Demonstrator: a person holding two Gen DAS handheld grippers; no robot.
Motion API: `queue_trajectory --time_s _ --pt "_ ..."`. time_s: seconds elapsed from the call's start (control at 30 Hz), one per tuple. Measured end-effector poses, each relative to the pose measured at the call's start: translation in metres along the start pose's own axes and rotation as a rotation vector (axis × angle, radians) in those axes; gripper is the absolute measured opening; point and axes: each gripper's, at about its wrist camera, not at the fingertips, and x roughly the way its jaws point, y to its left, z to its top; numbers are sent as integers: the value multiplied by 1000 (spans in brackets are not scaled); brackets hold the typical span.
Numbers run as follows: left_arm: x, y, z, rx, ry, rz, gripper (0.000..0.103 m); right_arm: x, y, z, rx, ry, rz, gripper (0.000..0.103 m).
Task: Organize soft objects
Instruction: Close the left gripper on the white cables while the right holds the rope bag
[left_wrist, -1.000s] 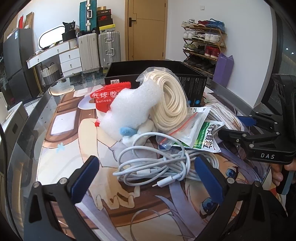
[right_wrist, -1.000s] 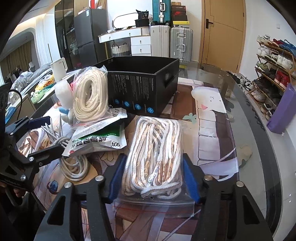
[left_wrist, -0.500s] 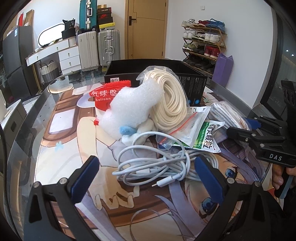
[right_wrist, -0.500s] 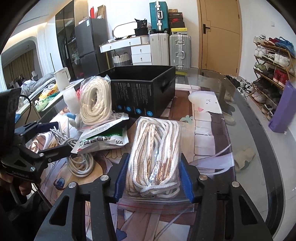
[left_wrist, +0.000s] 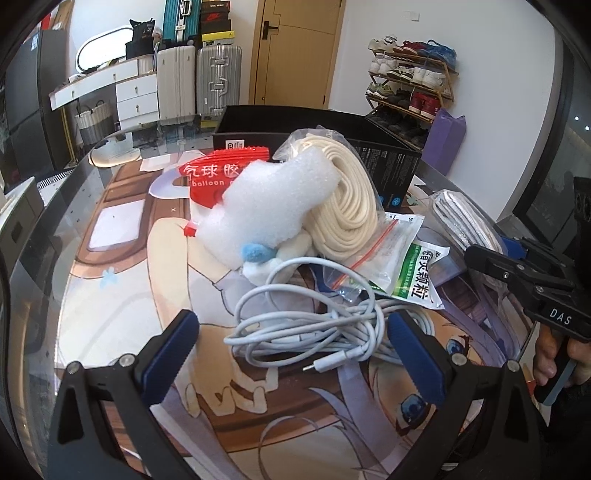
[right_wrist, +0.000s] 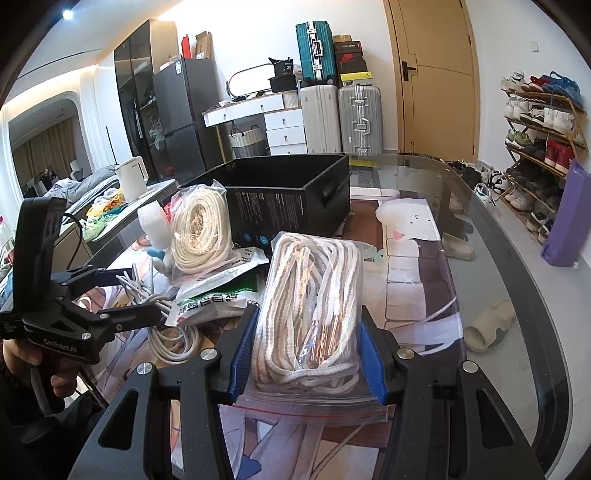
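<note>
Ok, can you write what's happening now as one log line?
right gripper: shut on bagged rope | left gripper: closing, pads not touching white cable | black box: open

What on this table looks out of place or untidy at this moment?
Soft items lie heaped rather than sorted: the cream rope bag leans on the black box, foam sprawls over it, and the white cable lies loosely tangled. Nothing looks damaged.
</note>
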Motion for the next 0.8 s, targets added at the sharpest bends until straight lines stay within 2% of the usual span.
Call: queue_trajectory --time_s 0.17,0.37,0.8 --pt "-4 1 -3 -4 -9 -74 80 -4 1 -1 -2 -9 6 51" --pt "-12 4 -6 -39 -27 -91 73 -7 3 -3 -3 -20 6 51" --pt "-20 8 -7 -47 -36 -94 73 -16 2 3 7 -63 11 51"
